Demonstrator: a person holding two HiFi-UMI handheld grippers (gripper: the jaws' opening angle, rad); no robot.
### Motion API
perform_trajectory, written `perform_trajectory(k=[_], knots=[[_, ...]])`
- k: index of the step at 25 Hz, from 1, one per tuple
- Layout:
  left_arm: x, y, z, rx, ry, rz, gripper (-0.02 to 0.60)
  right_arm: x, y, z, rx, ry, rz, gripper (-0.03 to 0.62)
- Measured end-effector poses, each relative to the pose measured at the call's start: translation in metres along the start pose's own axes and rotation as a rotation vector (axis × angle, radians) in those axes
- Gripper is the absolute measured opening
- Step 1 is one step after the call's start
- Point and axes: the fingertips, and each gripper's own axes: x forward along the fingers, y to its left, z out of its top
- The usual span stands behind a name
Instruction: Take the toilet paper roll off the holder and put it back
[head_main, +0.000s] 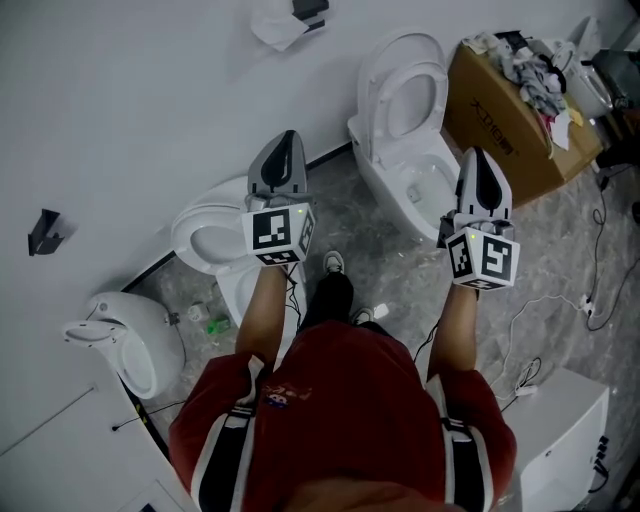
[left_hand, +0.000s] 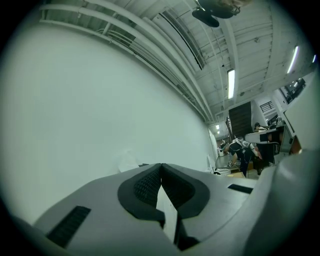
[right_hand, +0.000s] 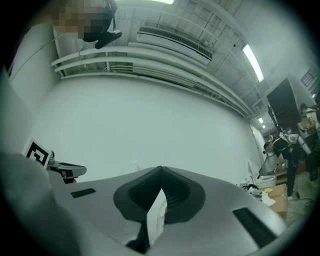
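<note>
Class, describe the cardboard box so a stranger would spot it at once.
Follow the white wall to the toilet with the raised lid. Beside it stands the cardboard box, the only brown thing among white fixtures, its top heaped with clutter.

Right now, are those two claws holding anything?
Left claw: closed, apparently empty.
Right claw: closed, apparently empty.

Head view looks steeply down; both gripper views face the white wall (left_hand: 100, 110) (also in head view).
</note>
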Motion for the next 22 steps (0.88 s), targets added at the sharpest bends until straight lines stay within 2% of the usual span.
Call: perform_trajectory(k=[6,16,22], knots=[[0.064,0.041,-0.009,-0.008,-0.010,0.014,0.018,0.078,0.007,-0.012,-0.008,-0.007,0.011,0.009],[0.158,0.135,-0.018,-0.010,0.005,0.037,0.020,0.218,0.052,-0.030,-0.006,-0.002,0.050,0.009],[0.205,0.181,-0.021,-0.014,-0.008,0.035,0.020,0.279,0.074,-0.042,-0.011,0.002,0.047,0.009]])
